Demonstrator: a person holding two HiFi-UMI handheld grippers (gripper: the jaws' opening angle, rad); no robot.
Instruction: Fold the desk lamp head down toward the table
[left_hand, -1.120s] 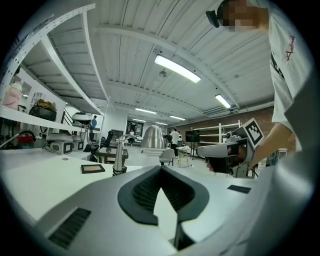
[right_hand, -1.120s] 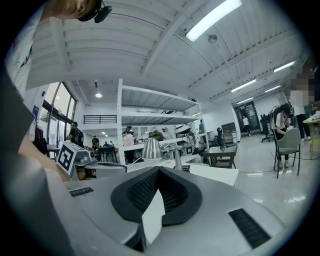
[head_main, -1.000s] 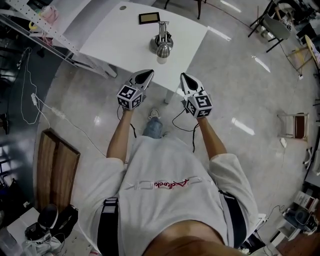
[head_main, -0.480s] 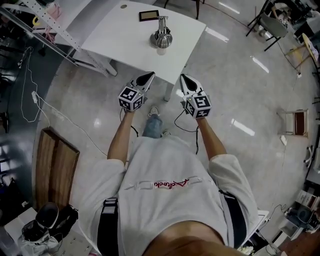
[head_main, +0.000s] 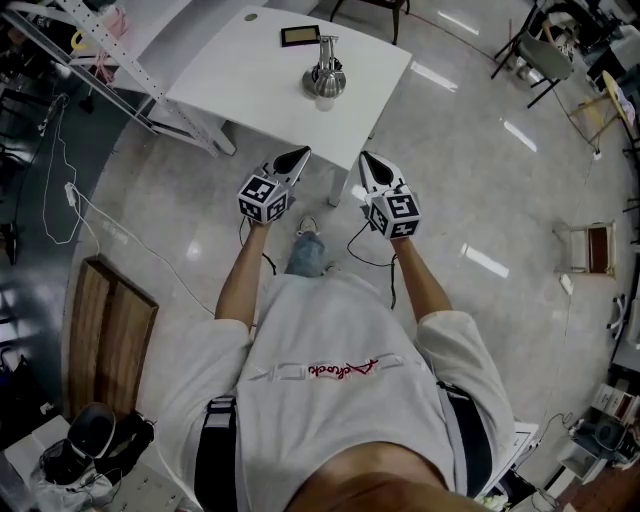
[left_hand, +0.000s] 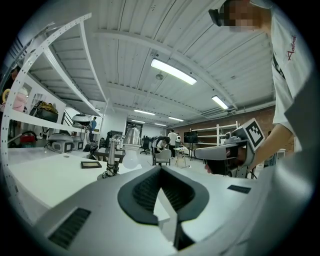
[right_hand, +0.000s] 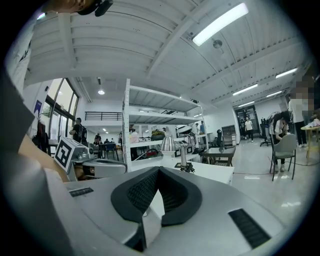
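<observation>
A small metal desk lamp (head_main: 325, 76) stands on the white table (head_main: 230, 85), its shade and bulb facing the near edge. In the left gripper view the lamp (left_hand: 130, 146) rises ahead to the left. In the right gripper view the lamp (right_hand: 171, 146) stands straight ahead on the table (right_hand: 215, 172). My left gripper (head_main: 298, 155) and right gripper (head_main: 366, 158) hang side by side over the floor just short of the table's near edge. Both are shut and hold nothing. Neither touches the lamp.
A dark flat frame (head_main: 299, 36) lies behind the lamp. A metal shelf rack (head_main: 90, 40) stands left of the table. A white cable (head_main: 100, 225) and a wooden board (head_main: 110, 340) lie on the floor at left. Chairs (head_main: 590, 250) stand at right.
The table and lamp have slid a little up in the head view, so the gap between them and both grippers has grown slightly. Both grippers stayed shut.
</observation>
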